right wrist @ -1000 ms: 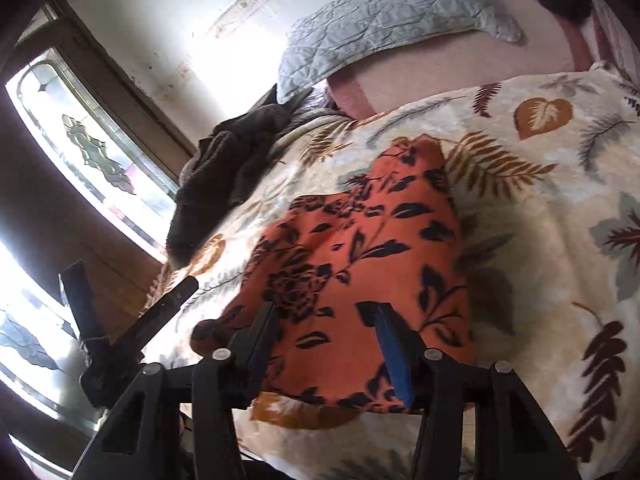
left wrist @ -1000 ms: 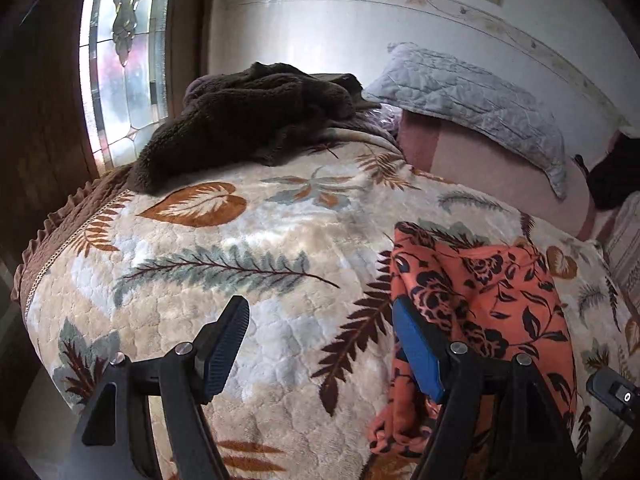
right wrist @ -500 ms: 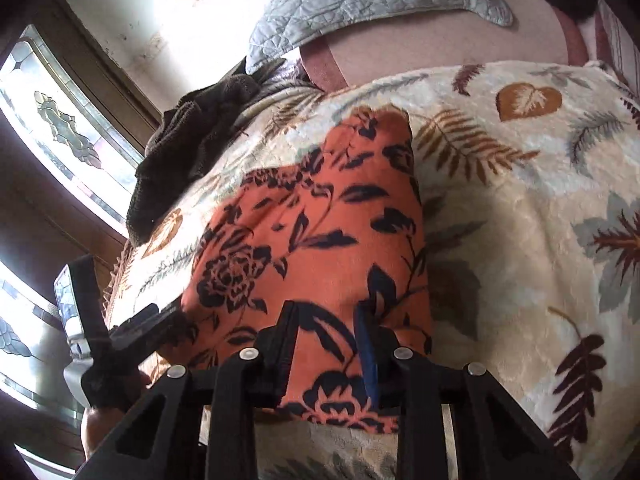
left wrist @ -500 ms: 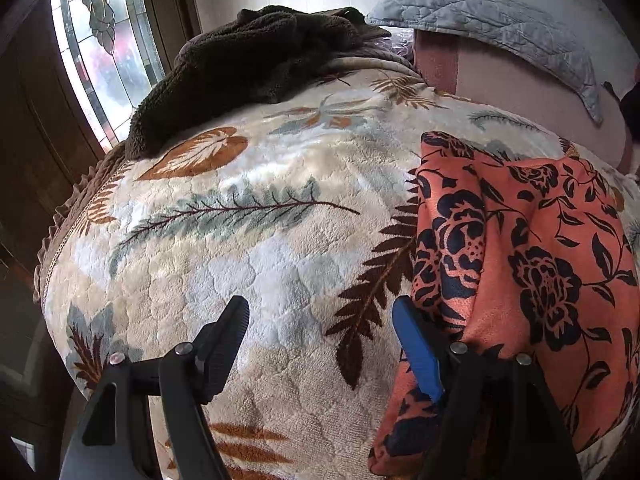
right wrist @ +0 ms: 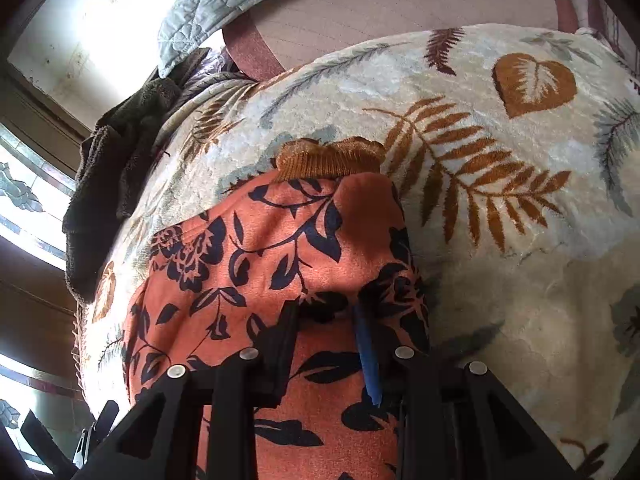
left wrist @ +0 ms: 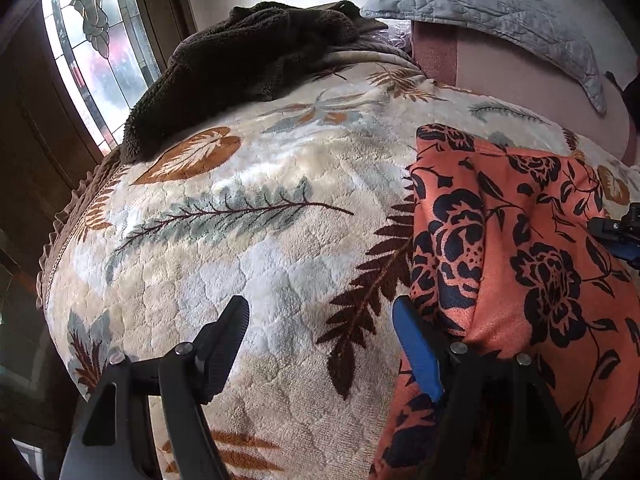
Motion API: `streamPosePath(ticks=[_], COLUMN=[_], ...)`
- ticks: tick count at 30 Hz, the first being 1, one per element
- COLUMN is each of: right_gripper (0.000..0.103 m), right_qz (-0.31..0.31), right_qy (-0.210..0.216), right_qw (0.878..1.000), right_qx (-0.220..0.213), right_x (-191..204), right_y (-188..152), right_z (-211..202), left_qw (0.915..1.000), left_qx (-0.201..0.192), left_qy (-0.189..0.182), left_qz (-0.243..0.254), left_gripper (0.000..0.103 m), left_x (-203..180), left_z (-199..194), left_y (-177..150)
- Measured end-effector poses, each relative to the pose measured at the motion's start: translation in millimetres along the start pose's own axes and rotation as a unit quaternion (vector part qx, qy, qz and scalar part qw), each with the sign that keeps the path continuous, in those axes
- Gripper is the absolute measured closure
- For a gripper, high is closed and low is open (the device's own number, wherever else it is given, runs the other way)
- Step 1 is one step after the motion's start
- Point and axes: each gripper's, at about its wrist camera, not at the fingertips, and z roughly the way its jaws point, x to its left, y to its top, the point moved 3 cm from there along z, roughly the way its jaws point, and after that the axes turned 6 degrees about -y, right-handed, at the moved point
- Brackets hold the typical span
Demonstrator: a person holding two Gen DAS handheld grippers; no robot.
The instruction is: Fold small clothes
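right claw [right wrist: 326, 320]: clenched on a pinch of the orange floral garment [right wrist: 256, 264], spread ahead on the bed blanket [right wrist: 500, 240] | left claw [left wrist: 320, 336]: released, garment at its right finger | risk: thin pinch may be slipped, fold skewed

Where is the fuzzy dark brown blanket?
The fuzzy dark brown blanket lies bunched at the far left of the bed by the stained-glass window, left of the grey quilted pillow.
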Motion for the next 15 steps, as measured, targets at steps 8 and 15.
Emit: streamPosePath(ticks=[8,15], right_gripper=[0.069,0.070], right_qz=[-0.064,-0.046], right_qy=[0.075,0.037], right_qw=[0.995,0.998], right_qx=[-0.023,0.001], right_x=[62.0,64.0], right_y=[-0.4,7.4], right_z=[-13.7,54.1], left_qw=[0.9972,0.9996], left_qx=[-0.070,0.010], left_qy=[-0.027,-0.004], left_qz=[-0.006,0.027], left_gripper=[0.028,0.028], left_x=[7.0,-7.4], left_z=[-34.0,9.3], left_y=[8.2,-7.9])
